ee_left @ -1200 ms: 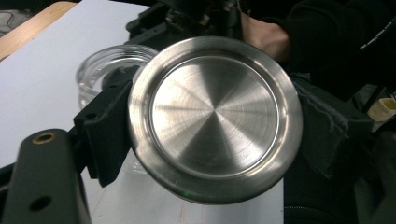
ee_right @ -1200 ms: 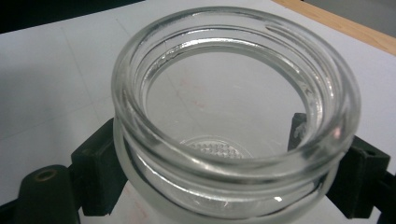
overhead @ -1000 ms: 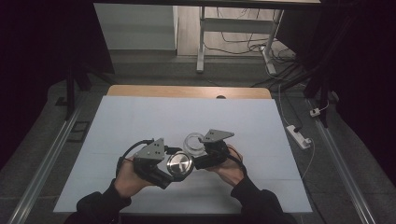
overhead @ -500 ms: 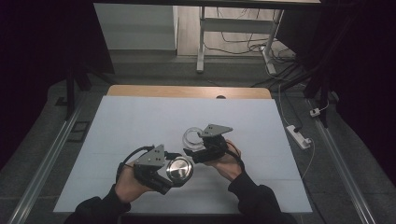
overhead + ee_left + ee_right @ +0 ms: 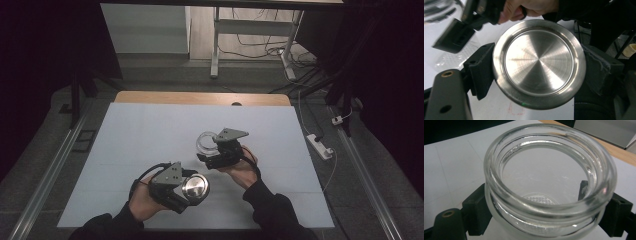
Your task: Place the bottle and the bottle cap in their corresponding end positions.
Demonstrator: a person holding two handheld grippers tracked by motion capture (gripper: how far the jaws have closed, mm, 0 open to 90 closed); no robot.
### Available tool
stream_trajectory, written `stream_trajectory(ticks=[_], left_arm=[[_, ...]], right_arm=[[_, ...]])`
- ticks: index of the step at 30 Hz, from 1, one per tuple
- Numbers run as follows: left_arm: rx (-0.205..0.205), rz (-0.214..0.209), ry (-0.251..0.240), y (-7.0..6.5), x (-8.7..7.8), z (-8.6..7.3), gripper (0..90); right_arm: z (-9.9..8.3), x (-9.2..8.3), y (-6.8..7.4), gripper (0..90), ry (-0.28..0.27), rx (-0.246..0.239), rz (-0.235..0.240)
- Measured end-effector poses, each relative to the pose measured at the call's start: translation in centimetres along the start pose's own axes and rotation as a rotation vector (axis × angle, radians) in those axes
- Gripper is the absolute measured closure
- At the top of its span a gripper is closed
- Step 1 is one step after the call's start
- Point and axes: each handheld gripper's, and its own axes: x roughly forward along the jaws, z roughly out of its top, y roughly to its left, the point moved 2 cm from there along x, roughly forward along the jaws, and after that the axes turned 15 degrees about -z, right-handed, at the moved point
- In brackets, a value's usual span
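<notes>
High view: your left gripper (image 5: 192,192) clamps steel lid (image 5: 195,186), your right gripper (image 5: 205,150) clamps open glass jar (image 5: 206,142). Lid off, well apart from jar, near worktop (image 5: 130,130). Left: set both down.

I see a table (image 5: 150,145) covered by a pale, light-grey sheet (image 5: 280,130), with a strip of bare wood (image 5: 165,97) showing along its far edge and a small dark hole (image 5: 236,104) near the middle of that strip.
</notes>
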Motion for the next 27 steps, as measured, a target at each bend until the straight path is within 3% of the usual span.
stream_trajectory(ticks=[10,27], left_arm=[[0.002,-0.001,0.034,0.6,1.3,-0.8,19.3],[-0.043,0.017,0.066,2.3,4.0,-2.3,19.3]], right_arm=[[0.3,1.1,-0.8,14.9,0.008,0.003,-0.028],[1.1,3.6,-2.0,14.9,0.014,0.018,-0.068]])
